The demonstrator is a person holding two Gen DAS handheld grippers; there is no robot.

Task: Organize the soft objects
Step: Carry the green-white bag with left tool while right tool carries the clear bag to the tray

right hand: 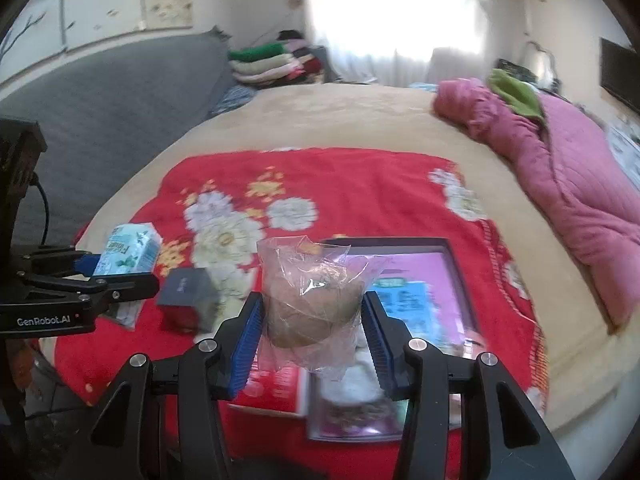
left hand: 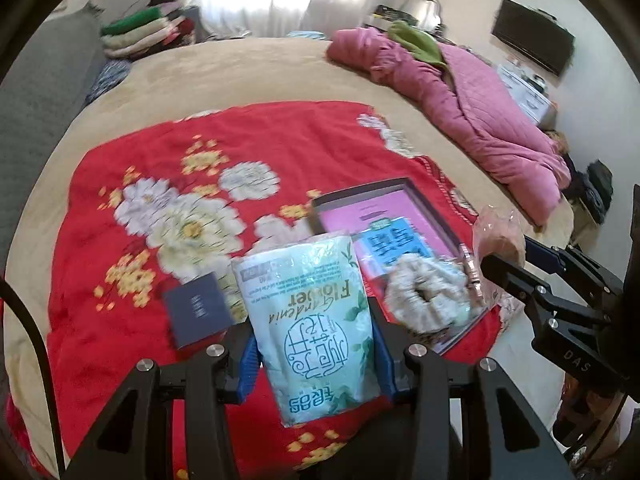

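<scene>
My left gripper (left hand: 316,344) is shut on a pale green tissue pack (left hand: 316,320) printed "Gardenia Flower", held above the red floral blanket (left hand: 160,152); the pack also shows in the right wrist view (right hand: 128,254). My right gripper (right hand: 312,328) is shut on a clear plastic bag with a brown soft lump (right hand: 312,300), held over the near edge of a dark tray with a pink floor (right hand: 448,276). In the left wrist view the tray (left hand: 360,196) holds a blue pack (left hand: 392,244) and a pale scrunchie (left hand: 428,300); the bag (left hand: 500,240) hangs right of it.
A small dark navy box (left hand: 198,310) lies on the blanket left of the tray, also in the right wrist view (right hand: 188,292). A pink quilt (left hand: 480,112) lies along the bed's right side. Folded clothes (left hand: 144,32) are stacked at the far left corner.
</scene>
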